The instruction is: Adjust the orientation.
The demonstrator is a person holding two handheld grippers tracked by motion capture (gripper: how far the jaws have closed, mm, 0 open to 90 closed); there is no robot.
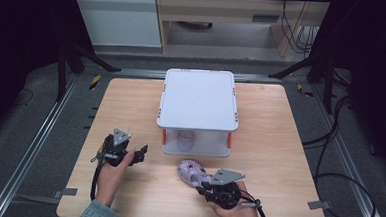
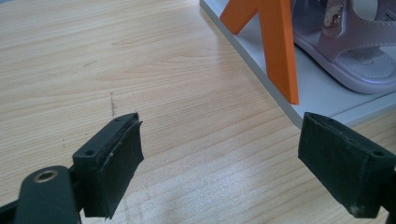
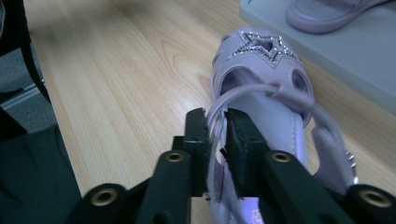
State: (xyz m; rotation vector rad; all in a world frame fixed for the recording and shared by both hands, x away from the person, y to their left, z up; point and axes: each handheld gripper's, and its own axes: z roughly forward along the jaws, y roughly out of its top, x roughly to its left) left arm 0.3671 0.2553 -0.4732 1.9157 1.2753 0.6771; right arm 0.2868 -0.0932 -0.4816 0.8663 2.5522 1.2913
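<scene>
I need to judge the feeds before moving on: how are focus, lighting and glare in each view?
High view: table evenly lit, surroundings dark, picture soft. Left gripper view: sharp wood grain, bright sheen low centre. Right gripper view: sandal fairly sharp, far corner blurred.

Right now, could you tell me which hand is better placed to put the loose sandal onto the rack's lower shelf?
The right. Its gripper has the sandal's strap between its fingers, before the rack; the left gripper is open and empty.
</scene>
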